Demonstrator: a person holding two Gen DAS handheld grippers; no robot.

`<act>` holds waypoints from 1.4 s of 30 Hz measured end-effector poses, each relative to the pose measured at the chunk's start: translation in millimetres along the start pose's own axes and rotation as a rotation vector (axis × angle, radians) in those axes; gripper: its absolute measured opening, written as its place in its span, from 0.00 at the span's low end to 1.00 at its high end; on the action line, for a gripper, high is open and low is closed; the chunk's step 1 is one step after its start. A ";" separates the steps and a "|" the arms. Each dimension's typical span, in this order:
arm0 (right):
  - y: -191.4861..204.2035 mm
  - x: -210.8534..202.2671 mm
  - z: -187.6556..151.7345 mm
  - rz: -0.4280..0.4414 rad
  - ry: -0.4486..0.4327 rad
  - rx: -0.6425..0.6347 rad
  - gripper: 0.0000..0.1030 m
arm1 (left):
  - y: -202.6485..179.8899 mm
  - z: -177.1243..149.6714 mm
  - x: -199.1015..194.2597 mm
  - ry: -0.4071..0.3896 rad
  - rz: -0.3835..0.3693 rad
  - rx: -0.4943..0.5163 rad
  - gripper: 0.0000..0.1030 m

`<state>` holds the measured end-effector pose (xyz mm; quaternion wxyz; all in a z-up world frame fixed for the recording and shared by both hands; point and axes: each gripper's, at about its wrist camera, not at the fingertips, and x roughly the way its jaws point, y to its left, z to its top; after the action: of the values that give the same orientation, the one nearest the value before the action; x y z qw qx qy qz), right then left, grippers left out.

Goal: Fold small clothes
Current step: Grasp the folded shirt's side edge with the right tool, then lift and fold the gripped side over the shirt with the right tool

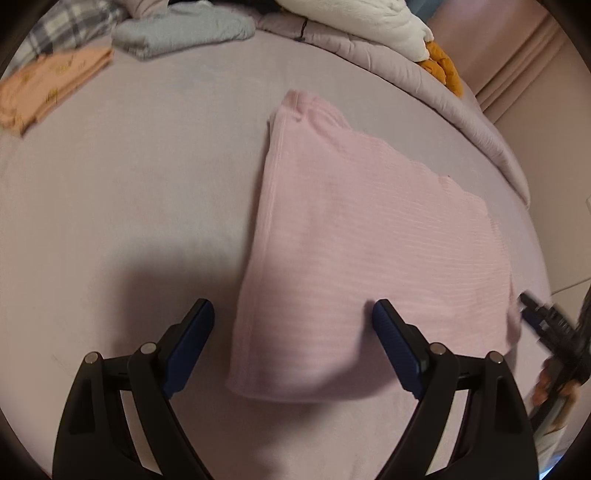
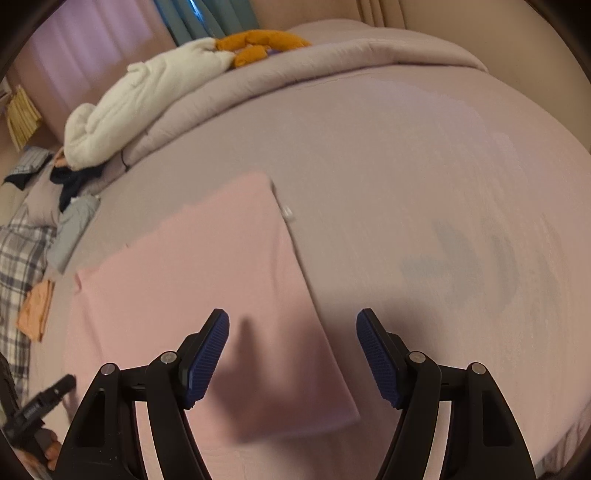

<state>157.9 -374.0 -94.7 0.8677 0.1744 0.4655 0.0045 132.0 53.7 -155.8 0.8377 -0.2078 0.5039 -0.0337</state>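
Observation:
A pink ribbed garment point(image 1: 354, 236) lies flat and partly folded on the lilac bed sheet point(image 1: 147, 184). It also shows in the right wrist view point(image 2: 199, 280). My left gripper point(image 1: 293, 314) is open and empty, hovering over the garment's near left corner. My right gripper point(image 2: 293, 325) is open and empty above the garment's near right edge. The right gripper also shows at the right edge of the left wrist view point(image 1: 543, 321). The left gripper shows at the lower left of the right wrist view point(image 2: 44, 398).
A folded peach garment point(image 1: 48, 88) and a folded grey garment point(image 1: 184, 29) lie at the far left. A rolled quilt point(image 2: 295, 70) with a white blanket point(image 2: 147, 96) and an orange plush point(image 2: 258, 44) runs along the far side. A plaid pillow point(image 2: 18, 266) lies at left.

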 end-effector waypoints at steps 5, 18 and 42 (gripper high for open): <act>-11.5 0.4 -17.3 -0.016 0.034 0.021 0.70 | -2.3 -9.8 -2.4 -0.001 -0.019 -0.008 0.83; -11.6 -2.1 -43.0 0.133 0.044 0.072 0.70 | -4.1 -18.4 -1.1 -0.012 -0.053 -0.078 0.79; -14.4 -19.8 -17.6 0.326 -0.083 0.138 0.13 | -19.7 -34.2 -48.3 -0.065 -0.114 -0.065 0.14</act>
<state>130.2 -385.6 -92.1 0.8598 0.3069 0.3941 0.1061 82.0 37.9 -122.0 0.8430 -0.2643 0.4648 -0.0580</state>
